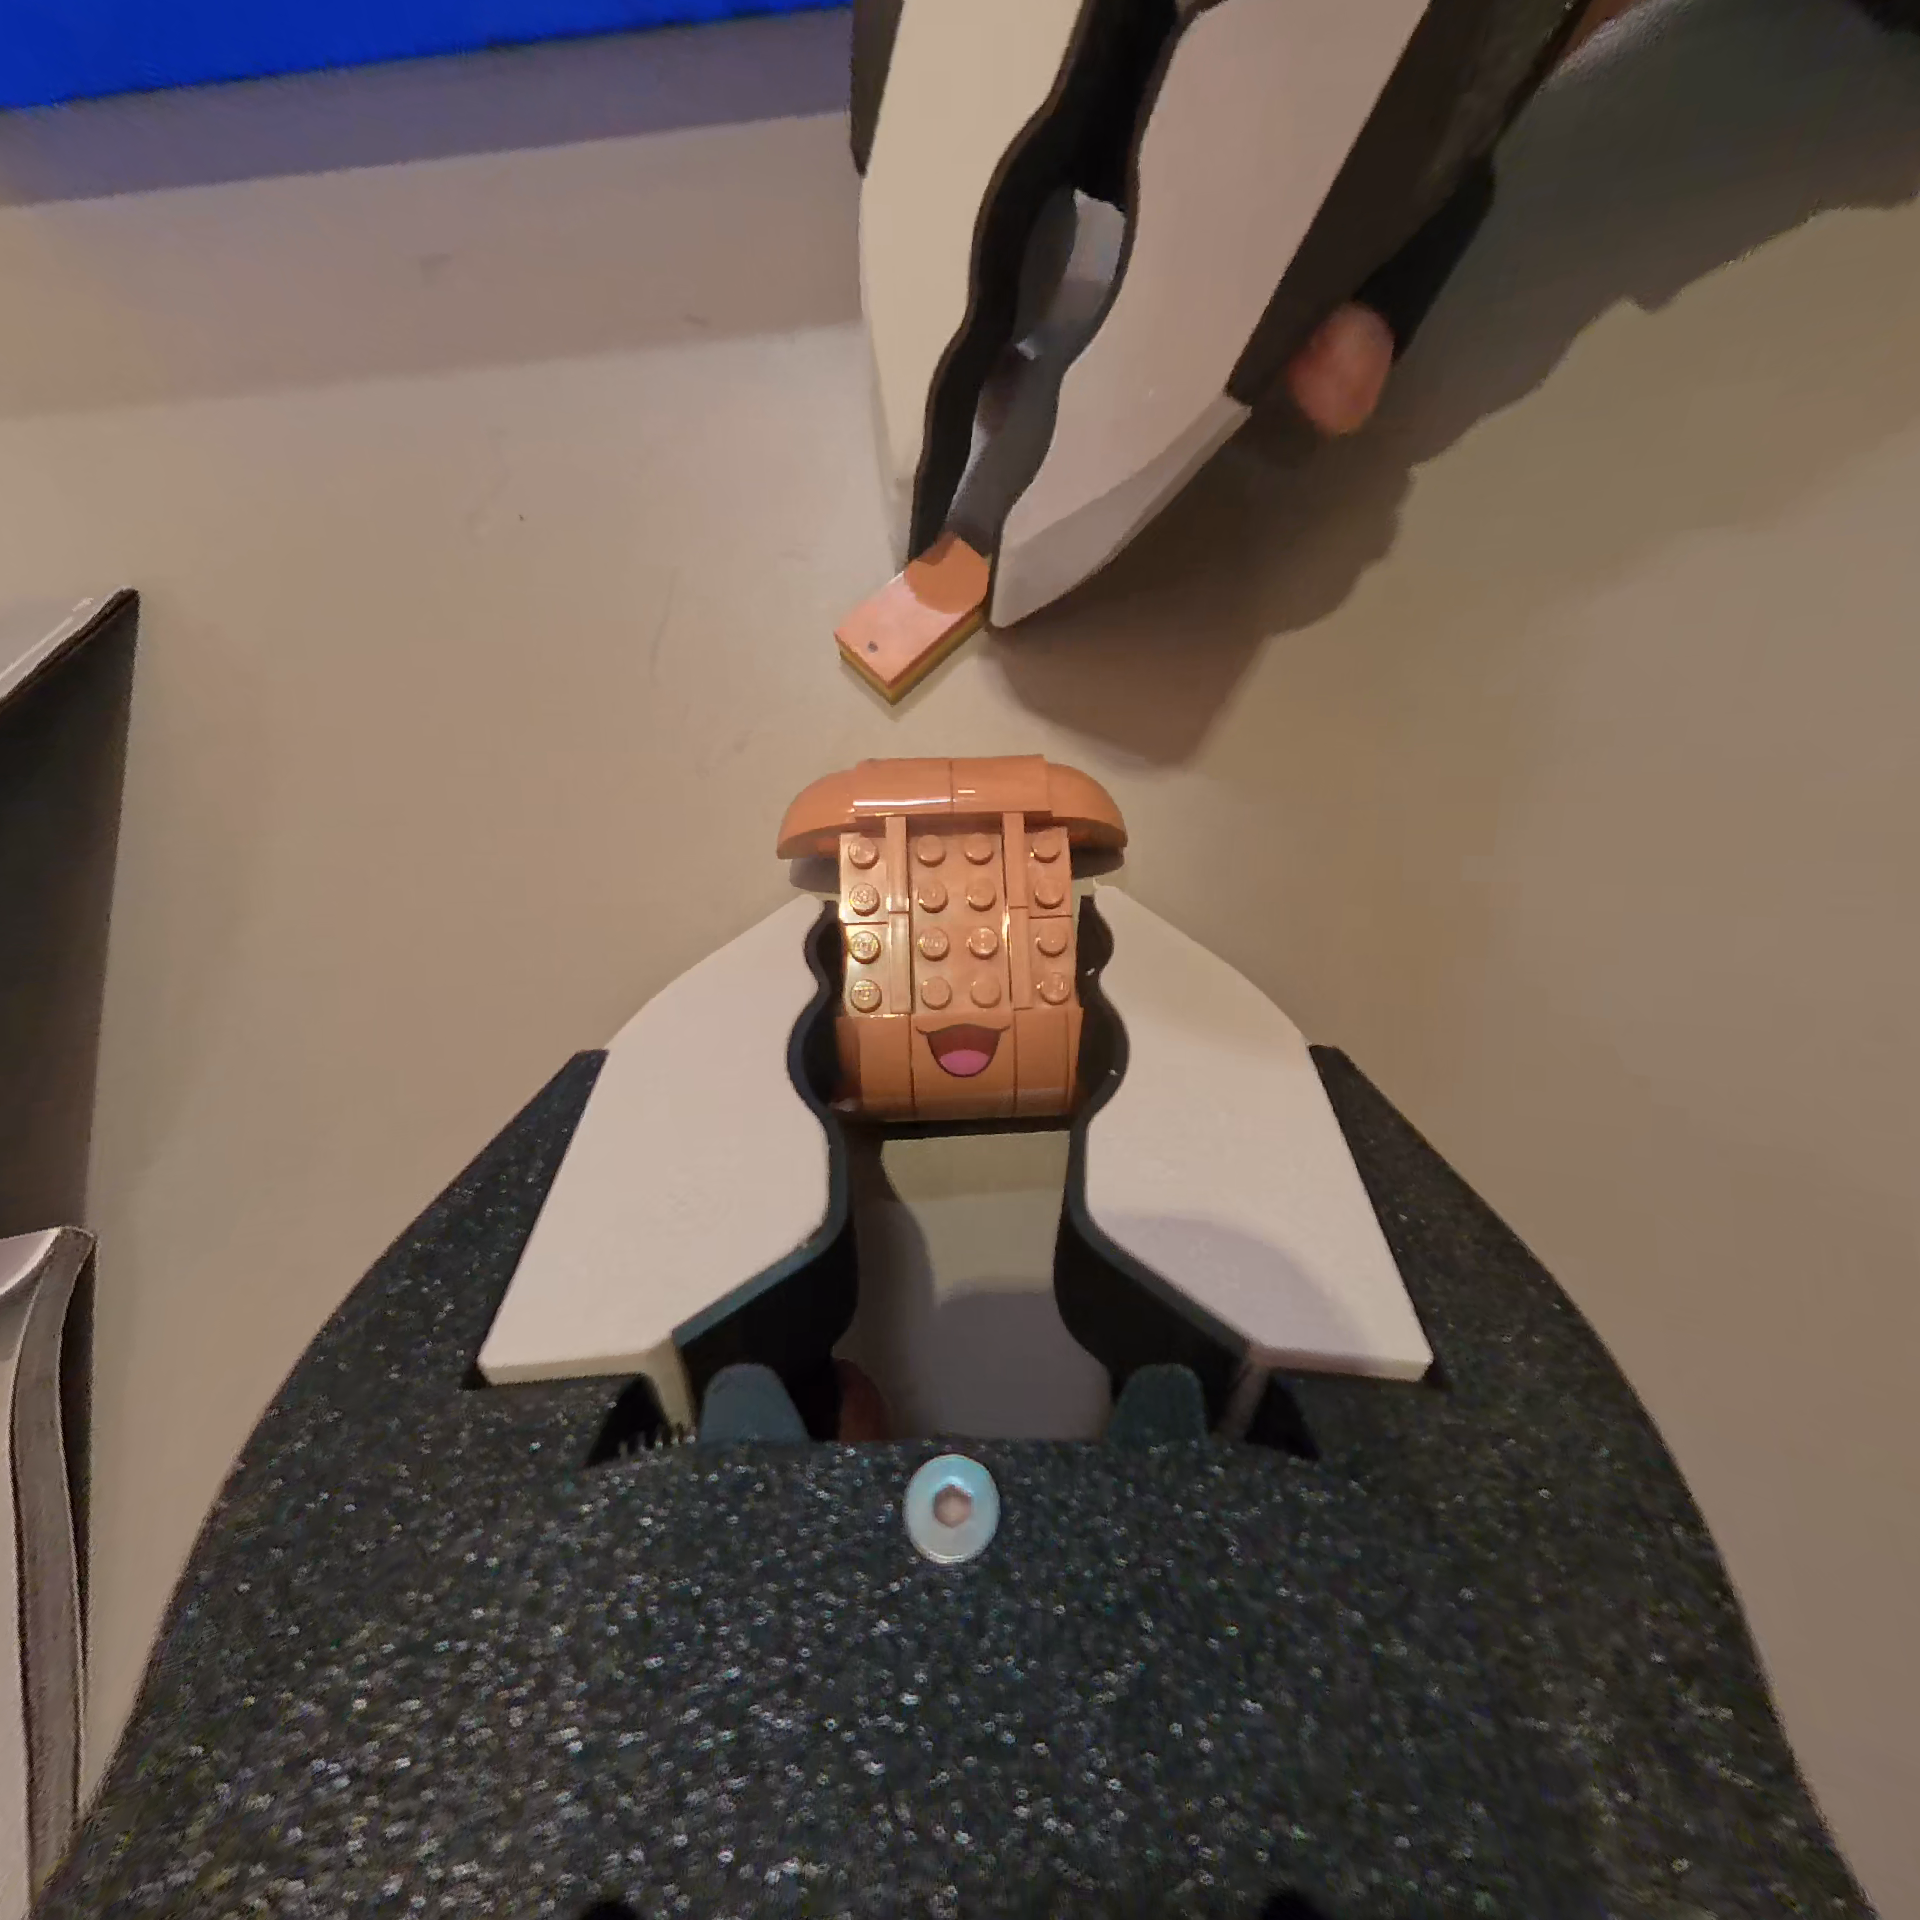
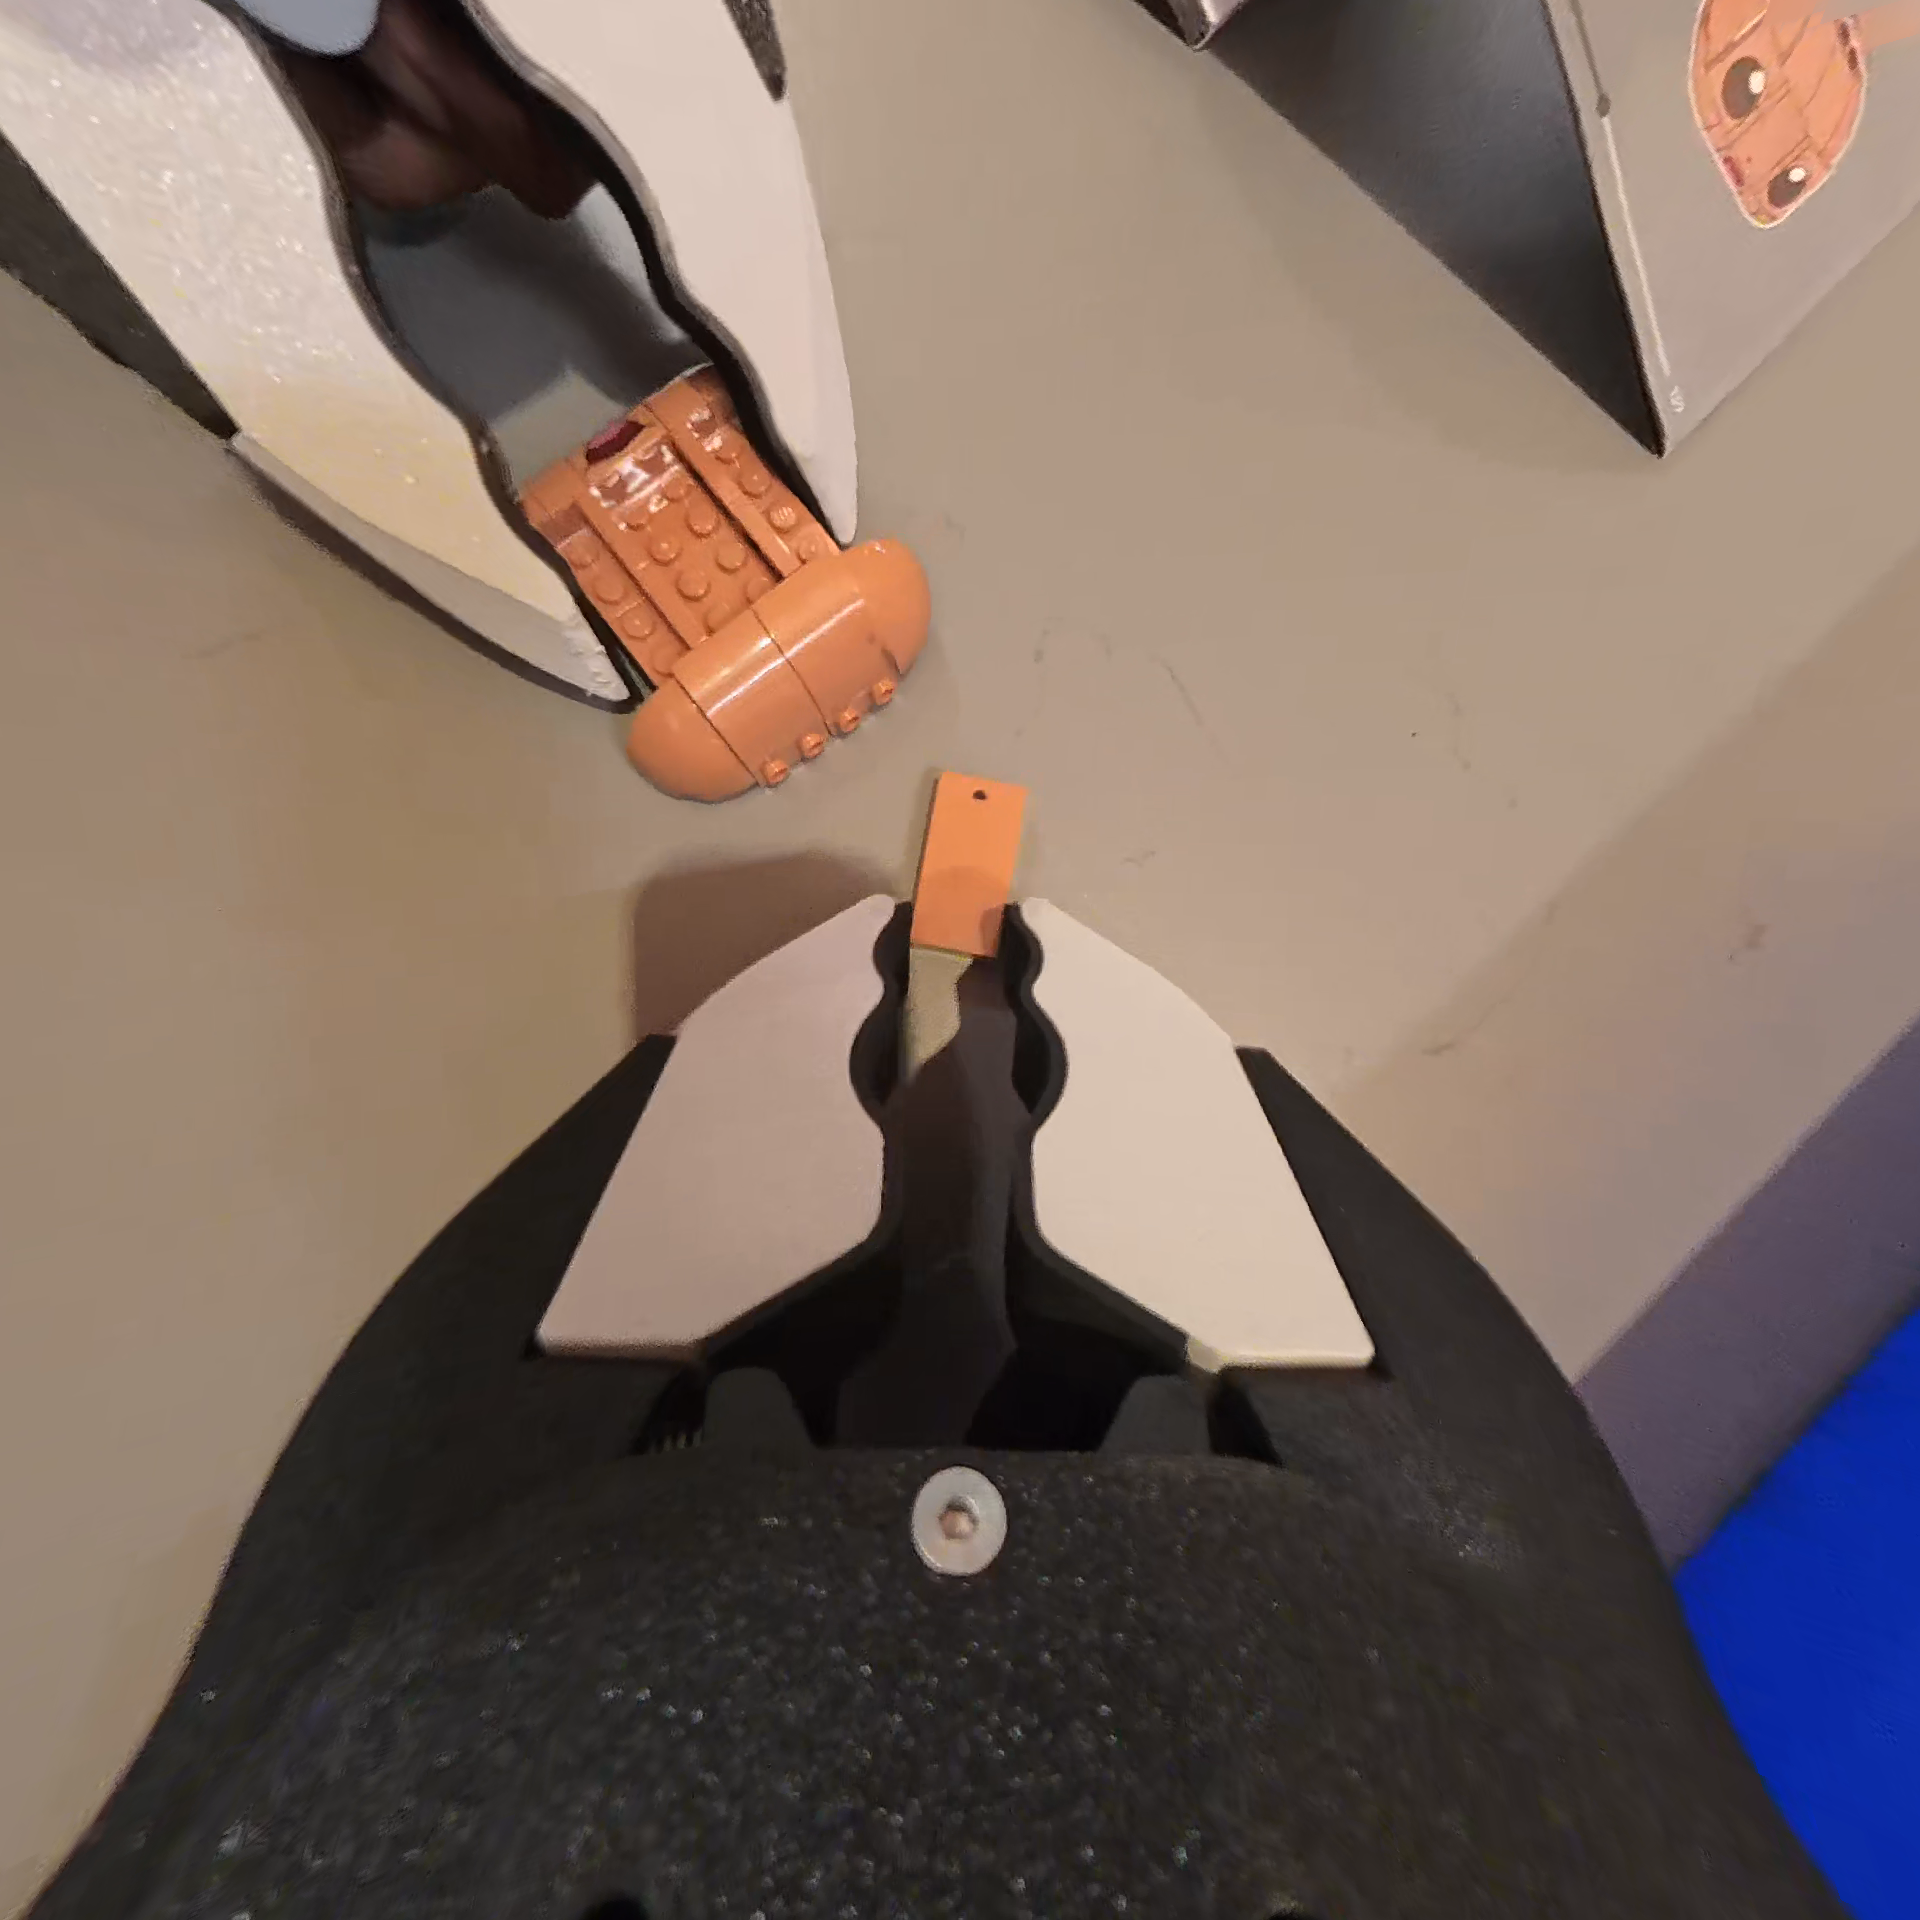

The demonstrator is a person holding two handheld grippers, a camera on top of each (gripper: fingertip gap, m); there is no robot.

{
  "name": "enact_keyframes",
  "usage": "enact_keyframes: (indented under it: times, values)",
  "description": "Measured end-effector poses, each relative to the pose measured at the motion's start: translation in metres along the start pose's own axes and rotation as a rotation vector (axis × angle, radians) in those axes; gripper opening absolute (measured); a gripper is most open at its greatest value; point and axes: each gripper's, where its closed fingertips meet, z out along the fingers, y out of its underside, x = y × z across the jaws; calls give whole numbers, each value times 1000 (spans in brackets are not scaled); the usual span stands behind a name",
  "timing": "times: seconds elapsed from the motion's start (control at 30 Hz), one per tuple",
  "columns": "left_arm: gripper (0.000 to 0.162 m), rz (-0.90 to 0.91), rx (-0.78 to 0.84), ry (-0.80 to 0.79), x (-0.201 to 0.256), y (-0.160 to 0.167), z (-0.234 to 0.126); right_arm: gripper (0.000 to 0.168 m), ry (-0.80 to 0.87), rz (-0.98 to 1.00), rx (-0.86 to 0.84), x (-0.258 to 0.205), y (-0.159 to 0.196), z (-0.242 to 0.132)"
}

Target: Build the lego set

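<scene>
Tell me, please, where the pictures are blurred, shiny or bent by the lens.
Left wrist view: the right gripper and a fingertip are motion-blurred, the lego build sharp with small glare. Right wrist view: the small tan piece is sharp, the box stretched by wide-angle distortion.

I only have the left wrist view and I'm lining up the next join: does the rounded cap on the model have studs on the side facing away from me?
Observer: Yes. The right wrist view shows a row of four studs along the far face of the rounded cap.
Operator: Is the tile aimed at them?
Observer: Not quite. Seen from behind the right gripper, the tile points just to the right of that row, and there is a gap between them.
Operator: Anything else near that side?
Observer: A dark box with a picture of a tan figure on it lies farther right, beyond the tile.
</scene>
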Motion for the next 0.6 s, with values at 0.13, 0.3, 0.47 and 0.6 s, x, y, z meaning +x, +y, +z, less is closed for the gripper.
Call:
enact_keyframes:
  times: [0.13,0.3,0.47,0.6]
  values:
    - [43,10,9,28,4,0,1,17,-99,-62,16,-6,-3,-7]
    - [43,47,26,90,14,-1,2,17,-269,-169,93,-29,-23,-29]
    - [43,100,34,146,27,-3,3,17,-382,-262,5,-51,-31,-32]
    - [43,110,31,155,30,-3,3,17,-405,-289,-124,-57,-28,-23]
